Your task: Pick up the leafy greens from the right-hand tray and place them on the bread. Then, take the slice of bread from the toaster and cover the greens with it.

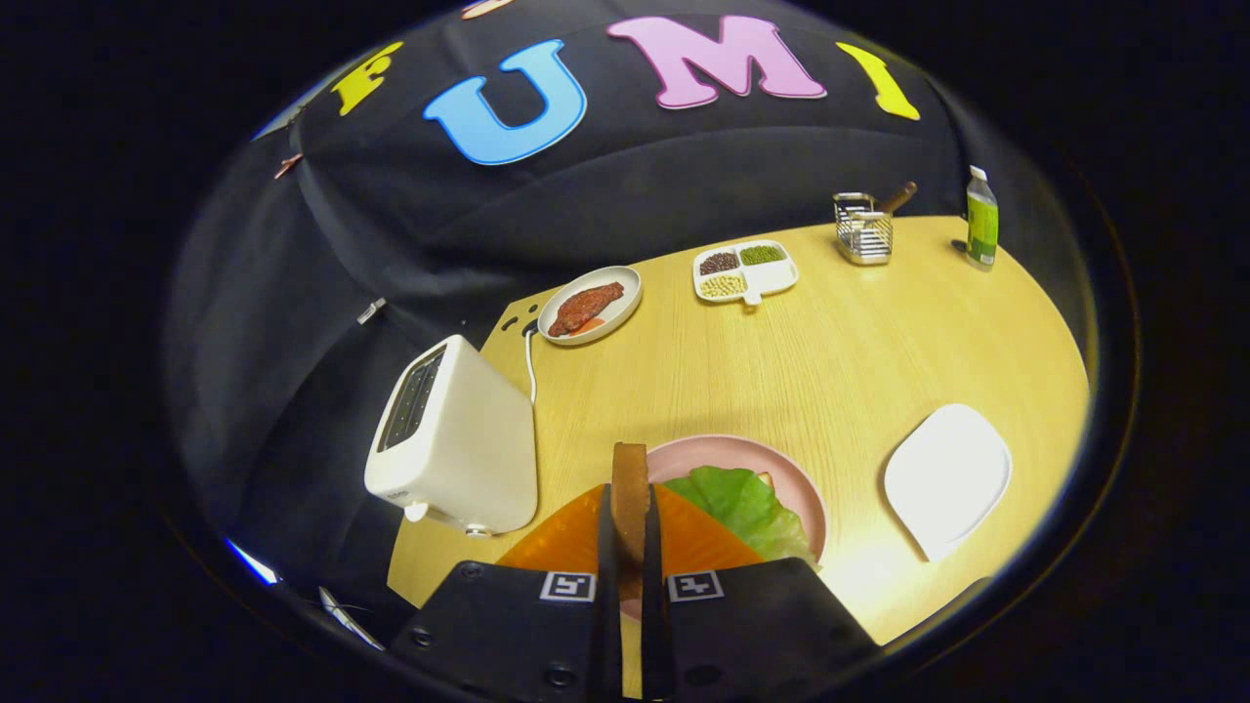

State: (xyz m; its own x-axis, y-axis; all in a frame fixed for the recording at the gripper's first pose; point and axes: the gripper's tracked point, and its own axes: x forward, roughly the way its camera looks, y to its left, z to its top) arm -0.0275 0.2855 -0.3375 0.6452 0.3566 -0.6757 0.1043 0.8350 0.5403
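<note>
My gripper (pixel 630 517) is shut on a slice of bread (pixel 630 478), which stands on edge between the two fingers. Just beyond the fingers lies a pink plate (pixel 796 483) with green leafy greens (pixel 747 508) spread over it; a corner of the bread under them peeks out at the far side (pixel 767 478). The white toaster (pixel 454 439) stands to the left of the fingers, its slots facing up and to the left. A white tray (pixel 947 478) sits bare to the right of the pink plate.
At the far side of the wooden table (pixel 840 361) are an oval dish with a piece of meat (pixel 589 306), a divided dish of beans (pixel 744 270), a wire rack (pixel 863 232) and a green bottle (pixel 980 229). The toaster's cord (pixel 531 366) runs back.
</note>
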